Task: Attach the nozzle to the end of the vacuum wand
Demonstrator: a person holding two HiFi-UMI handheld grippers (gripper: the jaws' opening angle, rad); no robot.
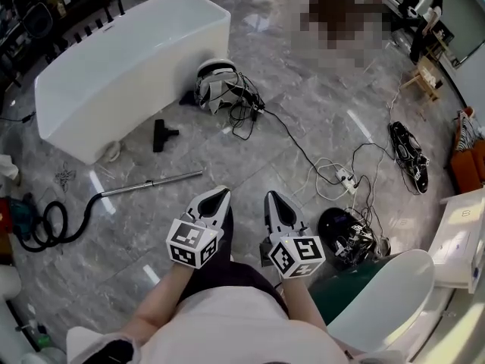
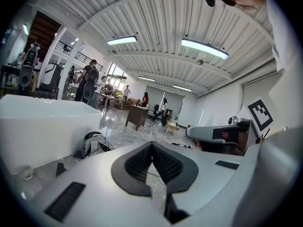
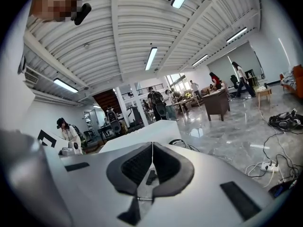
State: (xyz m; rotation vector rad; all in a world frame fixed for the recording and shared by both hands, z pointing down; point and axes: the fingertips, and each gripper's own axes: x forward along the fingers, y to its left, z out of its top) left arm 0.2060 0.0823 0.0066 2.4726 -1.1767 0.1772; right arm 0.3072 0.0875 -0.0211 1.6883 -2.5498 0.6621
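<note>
Nozzle (image 1: 163, 133) beside white tub (image 1: 129, 59), wand (image 1: 151, 182) apart on floor (image 1: 303, 105) — left gripper (image 1: 218, 196), right gripper (image 1: 274, 198) clenched, empty

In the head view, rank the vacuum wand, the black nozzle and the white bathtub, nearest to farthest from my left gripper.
1. Vacuum wand, lying just up-left of the left gripper.
2. Nozzle, beyond the wand.
3. Bathtub, farthest, upper left.
</note>
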